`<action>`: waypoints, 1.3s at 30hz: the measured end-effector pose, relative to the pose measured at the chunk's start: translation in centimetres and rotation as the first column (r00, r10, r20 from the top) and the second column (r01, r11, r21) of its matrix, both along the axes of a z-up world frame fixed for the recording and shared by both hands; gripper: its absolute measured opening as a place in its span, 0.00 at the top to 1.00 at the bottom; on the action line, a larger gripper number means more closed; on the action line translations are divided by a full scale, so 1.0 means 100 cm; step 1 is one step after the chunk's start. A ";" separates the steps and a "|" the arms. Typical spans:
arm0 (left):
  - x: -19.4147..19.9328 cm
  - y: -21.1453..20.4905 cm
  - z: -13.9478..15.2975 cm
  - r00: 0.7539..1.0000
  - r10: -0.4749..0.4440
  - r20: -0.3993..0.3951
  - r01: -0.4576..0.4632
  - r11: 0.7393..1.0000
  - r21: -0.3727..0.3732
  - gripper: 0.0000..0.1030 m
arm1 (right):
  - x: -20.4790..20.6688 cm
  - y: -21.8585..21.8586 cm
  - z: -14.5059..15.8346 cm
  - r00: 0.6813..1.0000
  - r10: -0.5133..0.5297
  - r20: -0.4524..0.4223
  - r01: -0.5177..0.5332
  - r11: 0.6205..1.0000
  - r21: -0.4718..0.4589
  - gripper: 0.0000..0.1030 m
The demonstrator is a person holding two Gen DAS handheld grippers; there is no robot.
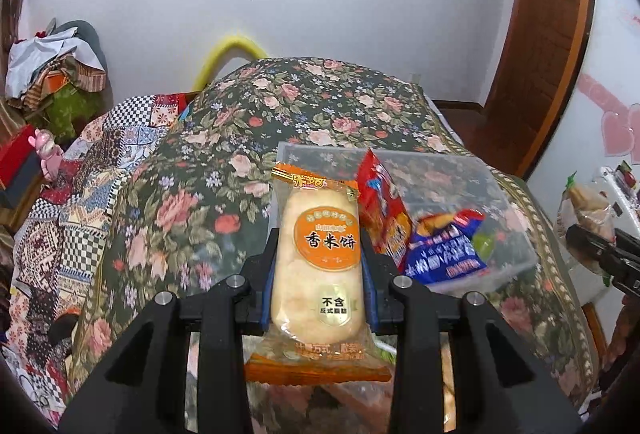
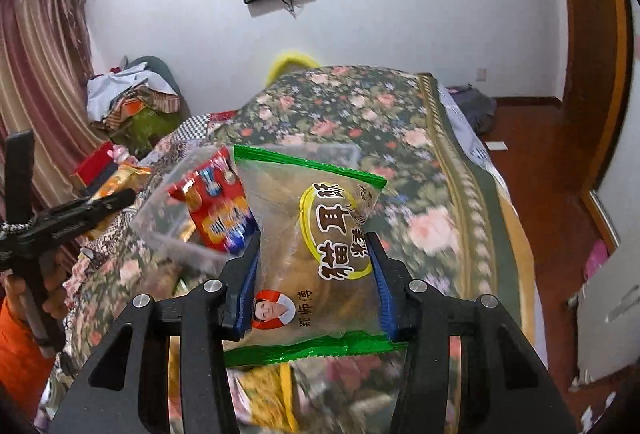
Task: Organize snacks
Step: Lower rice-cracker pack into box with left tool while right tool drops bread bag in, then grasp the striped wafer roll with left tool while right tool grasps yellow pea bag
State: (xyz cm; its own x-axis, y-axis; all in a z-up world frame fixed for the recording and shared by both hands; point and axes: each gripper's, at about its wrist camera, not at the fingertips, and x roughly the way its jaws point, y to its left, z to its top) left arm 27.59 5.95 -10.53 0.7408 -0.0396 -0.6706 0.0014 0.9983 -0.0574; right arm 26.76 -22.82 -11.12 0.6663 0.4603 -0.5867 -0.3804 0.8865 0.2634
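My left gripper [image 1: 318, 234] is shut on an orange rice cracker packet [image 1: 318, 254] and holds it upright above the bed, just left of a clear plastic box [image 1: 504, 210]. The box holds a red snack packet [image 1: 382, 210] and a blue snack packet [image 1: 444, 246]. My right gripper [image 2: 316, 234] is shut on a clear green-edged pastry packet [image 2: 316, 230] and holds it right of the same box [image 2: 168, 218], where the red packet [image 2: 218, 206] stands. The right gripper also shows at the right edge of the left wrist view [image 1: 600, 254]. The left gripper shows at the left of the right wrist view [image 2: 72, 210].
A floral bedspread [image 1: 304, 106] covers the bed under the box. More snack packets lie below the right gripper [image 2: 264, 394]. A patchwork quilt [image 1: 100, 162] and piled clothes [image 1: 52, 66] lie to the left. A wooden door [image 1: 548, 34] and red floor [image 2: 536, 170] are to the right.
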 end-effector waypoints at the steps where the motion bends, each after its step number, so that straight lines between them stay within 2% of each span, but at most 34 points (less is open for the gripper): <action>1: 0.004 0.000 -0.001 1.000 0.003 -0.003 -0.003 1.000 0.000 0.67 | 0.004 0.005 0.000 1.000 0.007 0.004 -0.007 1.000 0.002 0.57; 13: 0.057 0.003 -0.031 0.997 0.021 -0.074 -0.023 1.000 -0.020 0.67 | 0.059 0.069 -0.011 0.996 0.084 -0.031 -0.086 0.996 -0.039 0.57; 20: 0.060 0.007 -0.037 0.997 0.034 -0.072 -0.036 0.999 -0.030 0.67 | 0.077 0.091 -0.022 0.993 0.098 -0.061 -0.104 0.988 -0.111 0.57; 23: 0.059 0.006 -0.036 0.997 0.024 -0.075 -0.026 0.999 -0.027 0.62 | 0.078 0.095 -0.025 0.993 0.093 -0.076 -0.102 0.987 -0.125 0.55; 26: 0.055 0.005 -0.033 0.997 0.005 -0.076 -0.008 0.999 -0.043 0.55 | 0.075 0.096 -0.026 0.993 0.086 -0.077 -0.097 0.983 -0.155 0.45; 28: 0.051 0.005 -0.030 0.997 -0.007 -0.073 0.003 0.998 -0.057 0.47 | 0.071 0.094 -0.024 0.995 0.073 -0.063 -0.083 0.982 -0.172 0.30; 29: 0.049 0.005 -0.028 0.997 -0.012 -0.072 0.007 0.998 -0.067 0.45 | 0.069 0.093 -0.022 0.996 0.070 -0.061 -0.080 0.980 -0.181 0.28; 31: 0.042 0.004 -0.022 0.998 -0.015 -0.069 0.011 0.997 -0.072 0.31 | 0.062 0.090 -0.015 0.997 0.068 -0.043 -0.075 0.979 -0.189 0.24; 39: -0.002 -0.011 0.002 0.999 -0.045 -0.003 0.045 0.998 0.039 0.27 | 0.028 0.067 0.005 0.997 0.073 -0.013 -0.074 0.986 -0.147 0.18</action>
State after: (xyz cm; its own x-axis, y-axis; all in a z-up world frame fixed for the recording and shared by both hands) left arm 27.43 4.90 -10.35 0.7372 -0.0466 -0.6740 0.0460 0.9988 -0.0187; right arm 29.52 -16.16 -10.63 0.6287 0.4163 -0.6568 -0.4446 0.8854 0.1356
